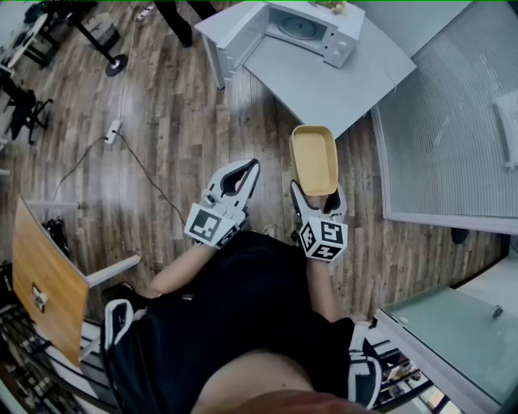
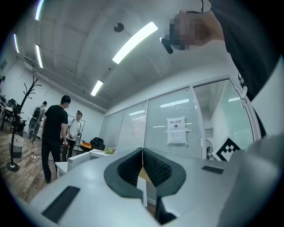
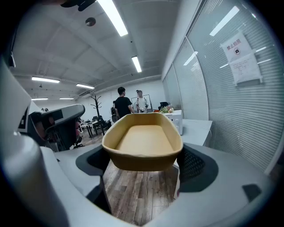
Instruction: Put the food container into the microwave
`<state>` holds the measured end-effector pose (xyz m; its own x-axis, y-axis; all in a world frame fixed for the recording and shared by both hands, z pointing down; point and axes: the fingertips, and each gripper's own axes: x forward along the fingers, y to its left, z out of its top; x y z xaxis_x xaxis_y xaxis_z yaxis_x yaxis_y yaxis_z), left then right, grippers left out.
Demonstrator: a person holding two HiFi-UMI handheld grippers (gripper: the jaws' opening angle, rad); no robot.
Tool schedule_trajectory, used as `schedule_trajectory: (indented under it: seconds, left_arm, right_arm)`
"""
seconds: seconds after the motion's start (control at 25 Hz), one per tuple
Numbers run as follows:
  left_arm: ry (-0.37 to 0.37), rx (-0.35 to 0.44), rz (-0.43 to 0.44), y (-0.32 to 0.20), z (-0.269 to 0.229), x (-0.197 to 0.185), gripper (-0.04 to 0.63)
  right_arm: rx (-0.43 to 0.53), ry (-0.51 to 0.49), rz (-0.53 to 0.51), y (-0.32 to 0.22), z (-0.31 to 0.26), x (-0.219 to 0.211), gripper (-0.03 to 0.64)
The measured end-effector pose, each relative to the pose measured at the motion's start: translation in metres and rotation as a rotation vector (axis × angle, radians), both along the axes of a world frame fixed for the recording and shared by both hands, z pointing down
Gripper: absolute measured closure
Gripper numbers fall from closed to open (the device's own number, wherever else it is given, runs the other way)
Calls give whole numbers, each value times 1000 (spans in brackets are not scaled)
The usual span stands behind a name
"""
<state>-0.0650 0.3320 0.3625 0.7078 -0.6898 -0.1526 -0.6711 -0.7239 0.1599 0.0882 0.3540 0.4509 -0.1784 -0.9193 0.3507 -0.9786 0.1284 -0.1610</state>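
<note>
A yellow, empty food container (image 1: 314,158) sticks out forward from my right gripper (image 1: 317,194), which is shut on its near end; the right gripper view shows the container (image 3: 144,142) level between the jaws. Ahead, on a white table (image 1: 340,85), stands the white microwave (image 1: 312,31) with its door (image 1: 236,39) swung open to the left and the turntable showing. My left gripper (image 1: 247,171) hovers beside the right one over the wooden floor, shut with nothing in it; its pads (image 2: 153,166) meet in the left gripper view.
A glass partition with blinds (image 1: 453,121) runs along the right. On the floor at the left lie a power strip and cable (image 1: 113,129). A wooden board (image 1: 44,283) stands at the lower left. A person's legs (image 1: 182,18) are behind the table, near a stand base (image 1: 116,65).
</note>
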Motion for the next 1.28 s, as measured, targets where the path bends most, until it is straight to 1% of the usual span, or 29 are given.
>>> schedule_trajectory:
  seconds: [0.24,0.4,0.6,0.88,1.0,1.28]
  left_arm:
    - [1,6,10,-4,0,-3,572]
    - [7,-14,14,-6,3,-5,572]
    - [10,-17,20,-13,5,-15,572]
    - [24,-17,35,-24,2,-41,572]
    - [9,-12,57,-32,8,-55,572]
    - [21,-37,110,-64,15,-78,572]
  right_arm:
    - [-2,-1,4,-4,0,-4,129]
    - [-2,-3,9,-5,1,-6,130]
    - [-12,-16,14,-11,3,-16,130]
    - [-5,-31,31,-26,1,-40,129]
    - [-8,-29,44,-35,4,-53,129]
    - [-14,-30,78,-70,14,-80,129]
